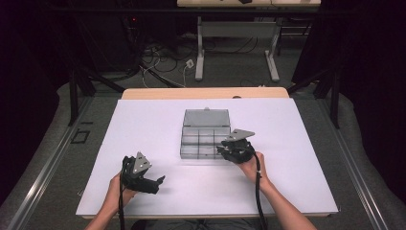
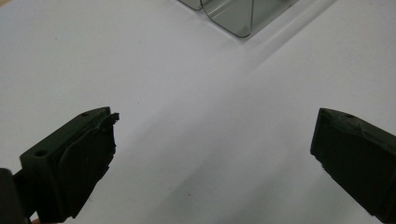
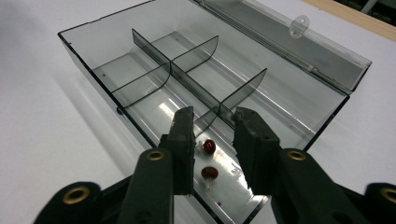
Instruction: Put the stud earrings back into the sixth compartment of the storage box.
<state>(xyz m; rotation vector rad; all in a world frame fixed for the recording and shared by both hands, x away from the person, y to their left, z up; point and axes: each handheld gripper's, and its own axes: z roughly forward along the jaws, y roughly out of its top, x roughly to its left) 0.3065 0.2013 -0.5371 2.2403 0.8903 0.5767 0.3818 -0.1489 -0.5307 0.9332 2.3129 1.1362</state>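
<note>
- Right gripper (image 1: 225,149) hangs over the near right corner of the box (image 1: 205,139); in the right gripper view its tips (image 3: 212,122) sit just above that corner compartment.
- Its jaws stand a little apart with nothing between them; two red beads show in the gap below.
- One bead (image 3: 208,146) lies on the compartment floor, and a second bead (image 3: 209,173) lies just nearer the camera, close to the first but apart from it.
- Whether either jaw touches the box wall or divider, I cannot tell.
- The box is clear grey plastic, split by dividers (image 3: 187,84) into compartments, and sits near the middle of the white table (image 1: 143,124).
- Its lid (image 1: 206,118) is swung open and lies back on the far side; a small latch tab (image 3: 298,24) sticks out from the lid's edge.
- Left gripper (image 1: 160,180) is low over bare table, well apart from the box and to its near left, held in the person's left hand (image 1: 116,190).
- In the left gripper view its jaws are spread wide with nothing between them (image 2: 212,140), and a corner of the box (image 2: 233,18) shows at the top.
- The right hand (image 1: 252,166) holds the right gripper from the near side, a cable (image 1: 258,196) trailing back along the forearm.
</note>
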